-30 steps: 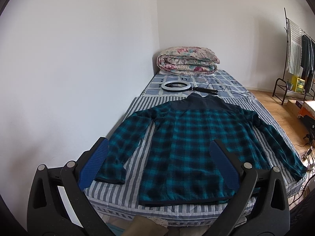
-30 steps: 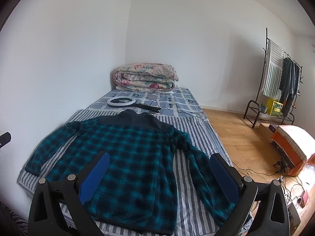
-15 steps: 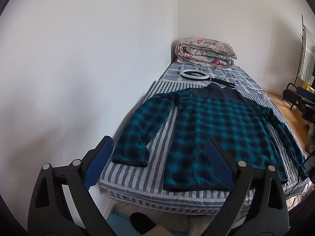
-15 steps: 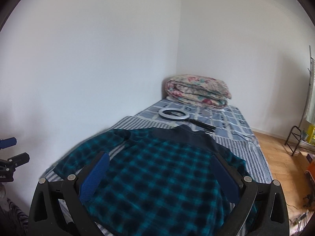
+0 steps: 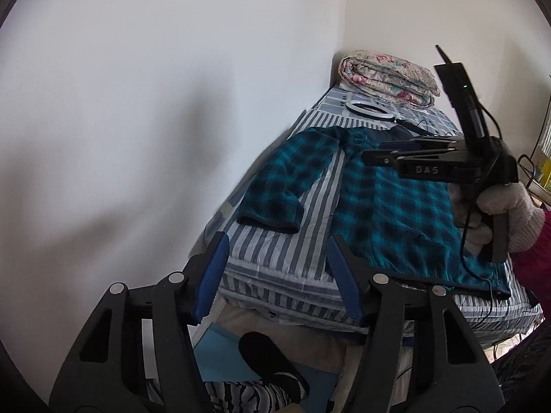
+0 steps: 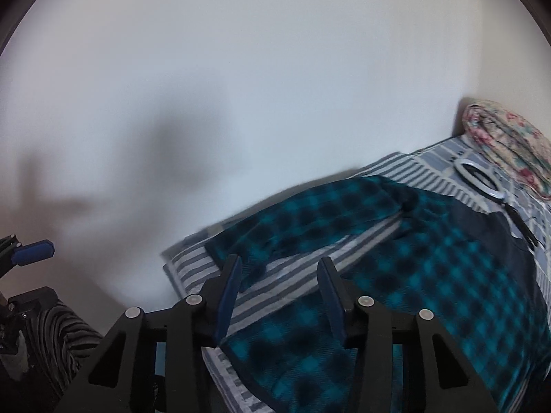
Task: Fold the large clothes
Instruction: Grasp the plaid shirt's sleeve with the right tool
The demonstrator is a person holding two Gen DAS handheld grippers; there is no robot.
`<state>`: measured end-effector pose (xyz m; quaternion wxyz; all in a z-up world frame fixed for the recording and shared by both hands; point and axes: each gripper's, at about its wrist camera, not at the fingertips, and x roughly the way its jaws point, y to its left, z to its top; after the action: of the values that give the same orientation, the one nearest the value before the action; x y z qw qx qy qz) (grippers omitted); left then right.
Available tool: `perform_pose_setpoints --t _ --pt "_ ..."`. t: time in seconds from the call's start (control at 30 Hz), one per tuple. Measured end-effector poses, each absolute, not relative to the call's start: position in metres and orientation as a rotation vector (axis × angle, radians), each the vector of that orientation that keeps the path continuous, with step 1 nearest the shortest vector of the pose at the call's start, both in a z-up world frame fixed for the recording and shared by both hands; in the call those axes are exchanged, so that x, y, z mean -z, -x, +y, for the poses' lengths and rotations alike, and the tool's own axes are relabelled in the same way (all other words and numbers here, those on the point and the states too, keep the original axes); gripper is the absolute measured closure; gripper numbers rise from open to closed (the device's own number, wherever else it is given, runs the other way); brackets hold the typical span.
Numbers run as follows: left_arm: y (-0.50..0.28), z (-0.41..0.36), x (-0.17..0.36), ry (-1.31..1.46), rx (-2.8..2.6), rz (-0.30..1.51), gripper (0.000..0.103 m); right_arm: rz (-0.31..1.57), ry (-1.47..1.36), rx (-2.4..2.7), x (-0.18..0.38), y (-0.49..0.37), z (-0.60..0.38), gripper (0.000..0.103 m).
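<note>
A teal and black plaid jacket (image 5: 389,206) lies flat on the striped bed (image 5: 275,258), collar toward the far end, its left sleeve (image 5: 286,186) stretched toward the wall. It also shows in the right wrist view (image 6: 430,275). My left gripper (image 5: 275,251) is open and empty, just off the bed's near corner below the sleeve cuff. My right gripper (image 6: 279,275) is open and empty, hovering above the jacket's hem near the cuff (image 6: 237,251); it also shows in the left wrist view (image 5: 372,153) over the jacket's chest.
A folded floral quilt (image 5: 389,72) and a white ring light (image 5: 370,108) with a black cable sit at the far end of the bed. A white wall (image 5: 155,120) runs along the bed's left side. A slippered foot (image 5: 268,361) is on the floor below.
Both grippers have swung left and closer to the bed's near-left corner. The right gripper has come into the left wrist view, over the jacket. Both stay open.
</note>
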<state>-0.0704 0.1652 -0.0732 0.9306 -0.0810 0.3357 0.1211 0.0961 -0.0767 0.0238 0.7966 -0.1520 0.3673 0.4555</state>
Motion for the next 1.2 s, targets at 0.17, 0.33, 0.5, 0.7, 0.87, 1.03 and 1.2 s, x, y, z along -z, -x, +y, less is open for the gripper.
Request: perform_pose_setpoints --t 0.17,0.33,0.5,0.7,0.87,1.03,1.2 --pt "0.070 0.173 0.083 0.192 -0.260 0.704 0.043 0.907 0.421 -1.084 0.019 -0.095 -0.028 0.061" --pt "0.066 0.180 0.090 0.211 -0.263 0.716 0.043 1.152 0.247 -1.048 0.074 -0.129 -0.013 0.058" --pt "0.061 0.186 0.094 0.208 -0.272 0.725 0.043 1.320 0.027 -1.001 0.125 -0.158 -0.007 0.056" --pt "0.053 0.192 0.100 0.215 -0.276 0.734 0.043 1.433 -0.090 -1.005 0.159 -0.162 0.000 0.097" --pt "0.045 0.193 0.105 0.228 -0.251 0.736 0.043 1.349 -0.203 -1.045 0.121 -0.160 -0.037 0.101" --pt "0.020 0.186 0.105 0.226 -0.190 0.723 0.043 1.305 -0.276 -1.039 0.098 -0.155 -0.096 0.101" --pt "-0.030 0.178 0.123 0.283 -0.096 0.800 0.043 1.381 -0.252 -0.939 0.137 -0.147 -0.122 0.101"
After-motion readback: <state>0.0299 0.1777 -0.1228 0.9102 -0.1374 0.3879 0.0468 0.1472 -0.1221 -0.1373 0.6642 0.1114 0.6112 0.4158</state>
